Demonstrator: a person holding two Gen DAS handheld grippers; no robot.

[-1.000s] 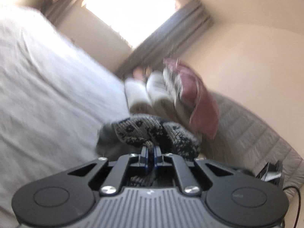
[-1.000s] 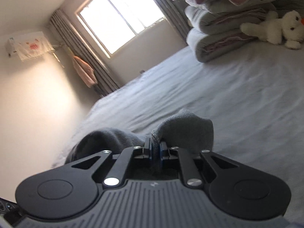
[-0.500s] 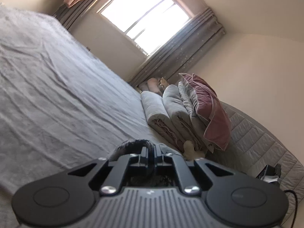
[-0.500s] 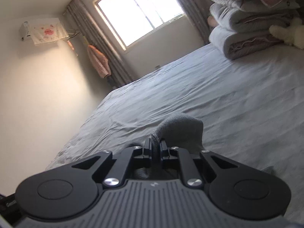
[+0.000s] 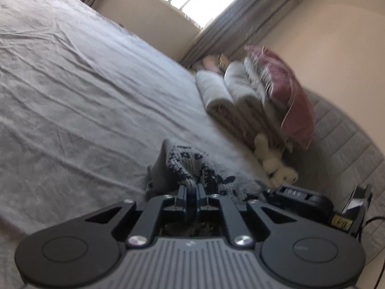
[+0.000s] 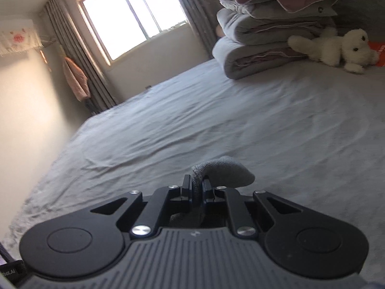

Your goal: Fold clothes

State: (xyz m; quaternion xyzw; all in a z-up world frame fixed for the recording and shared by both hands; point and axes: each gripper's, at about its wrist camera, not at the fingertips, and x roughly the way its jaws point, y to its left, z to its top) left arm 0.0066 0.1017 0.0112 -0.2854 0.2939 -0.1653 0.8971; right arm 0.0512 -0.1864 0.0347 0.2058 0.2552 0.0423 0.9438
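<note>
Left gripper (image 5: 191, 190) is clamped on a grey knit garment (image 5: 190, 166) with a dark pattern over the bed sheet (image 5: 72, 91), right gripper (image 6: 197, 185) pinches plain grey fabric, and only its view shows the window (image 6: 134, 14).

Your black two-finger left gripper (image 5: 192, 190), tilted, jaws pinched tight on patterned knit fabric | your black two-finger right gripper (image 6: 196, 184), near level, jaws clamped on a fold of grey cloth, held low
</note>
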